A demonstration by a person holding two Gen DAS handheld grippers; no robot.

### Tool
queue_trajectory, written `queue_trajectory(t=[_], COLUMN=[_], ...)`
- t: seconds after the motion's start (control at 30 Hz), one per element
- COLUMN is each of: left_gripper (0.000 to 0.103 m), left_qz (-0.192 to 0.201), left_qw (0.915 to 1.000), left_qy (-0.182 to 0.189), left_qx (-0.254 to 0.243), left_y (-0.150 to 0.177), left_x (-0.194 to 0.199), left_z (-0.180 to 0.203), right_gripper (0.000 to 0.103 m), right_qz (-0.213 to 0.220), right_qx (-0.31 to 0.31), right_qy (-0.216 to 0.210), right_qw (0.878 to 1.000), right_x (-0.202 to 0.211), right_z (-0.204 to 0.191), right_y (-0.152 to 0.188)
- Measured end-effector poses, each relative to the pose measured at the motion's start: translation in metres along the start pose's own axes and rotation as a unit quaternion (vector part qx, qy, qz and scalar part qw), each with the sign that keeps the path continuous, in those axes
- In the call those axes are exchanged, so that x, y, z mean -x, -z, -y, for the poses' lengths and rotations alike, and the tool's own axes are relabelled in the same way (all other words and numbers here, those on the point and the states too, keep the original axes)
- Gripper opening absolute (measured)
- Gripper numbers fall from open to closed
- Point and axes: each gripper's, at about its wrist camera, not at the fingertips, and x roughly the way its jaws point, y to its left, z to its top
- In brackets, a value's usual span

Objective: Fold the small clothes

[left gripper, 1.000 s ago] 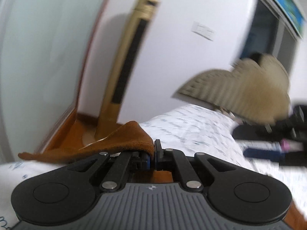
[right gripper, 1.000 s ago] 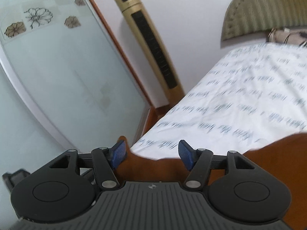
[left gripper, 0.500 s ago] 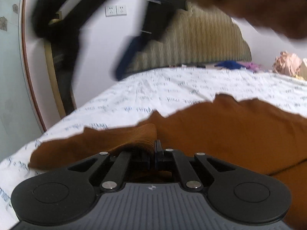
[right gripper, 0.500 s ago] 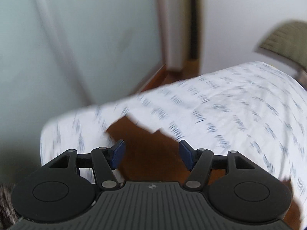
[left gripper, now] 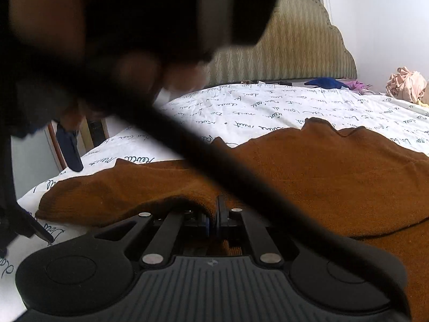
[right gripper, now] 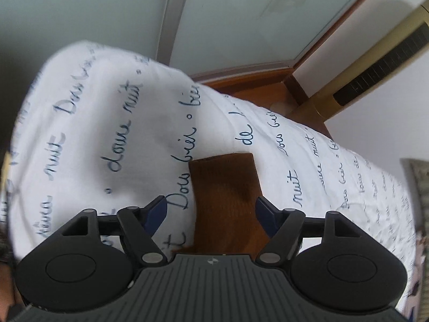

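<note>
A rust-brown knitted garment [left gripper: 335,177] lies spread on the bed's white sheet with dark script print [left gripper: 268,107]. My left gripper [left gripper: 214,214] is shut on a raised fold of the brown garment at its near edge. In the right wrist view a narrow brown sleeve end [right gripper: 225,187] lies flat on the sheet. My right gripper [right gripper: 211,212] hovers over it, pointing steeply down, its jaws opening; the blue pads [right gripper: 158,212] stand either side of the sleeve without pressing on it. The right gripper and hand pass dark and blurred across the left wrist view.
An olive padded headboard [left gripper: 295,43] stands at the far end of the bed. Crumpled clothes, blue [left gripper: 327,82] and peach [left gripper: 407,83], lie by it. Beyond the bed's corner are a wooden floor [right gripper: 254,83], a gold tower fan [right gripper: 375,72] and glass wardrobe panels [right gripper: 134,10].
My right gripper swung down over the bed corner, rolled, and widened its jaws above the sleeve end. My left gripper first carried the held fold down over the spread garment, then stayed still.
</note>
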Motion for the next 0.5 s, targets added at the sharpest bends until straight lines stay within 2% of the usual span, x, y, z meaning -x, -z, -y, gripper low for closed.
queue_trajectory(t=[0.1, 0.13, 0.17, 0.27, 0.43, 0.5], left_gripper=[0.004, 0.004, 0.004, 0.004, 0.005, 0.005], left_qz=[-0.004, -0.004, -0.005, -0.006, -0.002, -0.002], left_qw=[1.0000, 1.0000, 1.0000, 1.0000, 1.0000, 1.0000], left_qy=[0.002, 0.003, 0.004, 0.005, 0.005, 0.005], left_qx=[0.001, 0.001, 0.002, 0.004, 0.002, 0.002], left_y=[0.000, 0.000, 0.000, 0.001, -0.001, -0.001], left_x=[-0.003, -0.003, -0.002, -0.002, 0.002, 0.005], left_z=[0.000, -0.001, -0.001, -0.002, -0.003, -0.003], right_gripper=[0.071, 0.067, 0.050, 0.016, 0.012, 0.012], right_qz=[-0.012, -0.016, -0.020, -0.035, -0.006, 0.018], right_qx=[0.011, 0.013, 0.009, -0.026, -0.059, -0.085], right_qy=[0.011, 0.019, 0.019, 0.009, 0.021, 0.021], right_qw=[1.000, 1.000, 1.000, 0.999, 0.998, 0.996], right_x=[-0.015, -0.020, -0.024, -0.027, -0.007, 0.007], right_z=[-0.005, -0.007, -0.007, 0.000, 0.014, 0.021], right_y=[-0.003, -0.003, -0.003, -0.002, 0.011, 0.021])
